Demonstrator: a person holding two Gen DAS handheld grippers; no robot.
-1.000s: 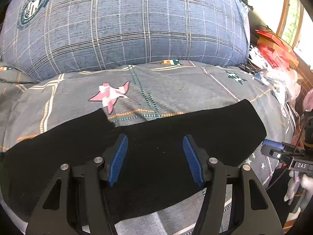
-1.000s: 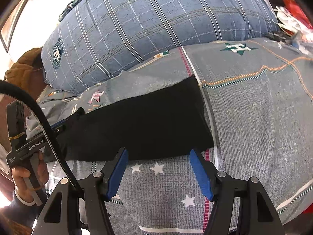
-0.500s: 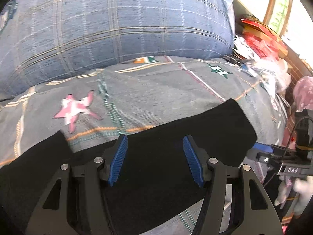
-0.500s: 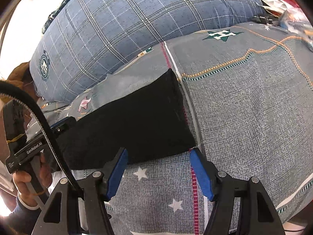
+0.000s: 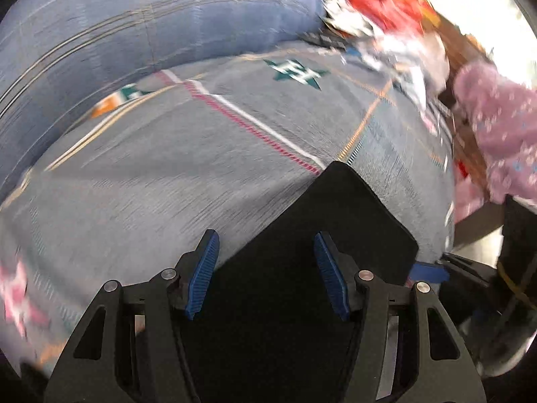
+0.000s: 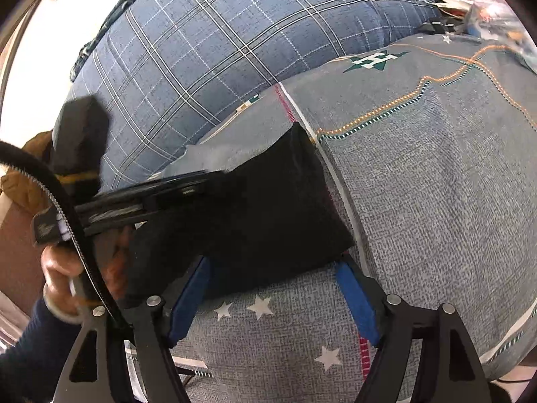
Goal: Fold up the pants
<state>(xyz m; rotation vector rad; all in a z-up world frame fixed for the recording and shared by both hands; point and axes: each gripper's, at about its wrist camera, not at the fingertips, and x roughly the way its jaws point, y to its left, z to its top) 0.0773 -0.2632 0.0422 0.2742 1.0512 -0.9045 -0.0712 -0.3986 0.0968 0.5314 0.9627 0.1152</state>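
Black pants (image 6: 268,201) flat on the grey bedspread (image 6: 436,184); left tongs (image 5: 266,275) spread above them, right tongs (image 6: 273,297) spread at their near edge.

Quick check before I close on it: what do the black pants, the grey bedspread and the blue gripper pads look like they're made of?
Folded black pants: soft matte knit or fleece, judging by no sheen and rounded edges; weave unreadable.
Grey patterned bedspread: woven cotton-like cloth, with a visible heathered grain and printed stars.
Blue ribbed pads: probably rubber or soft plastic, given fine ridges and a dull finish, on black rigid jaws.
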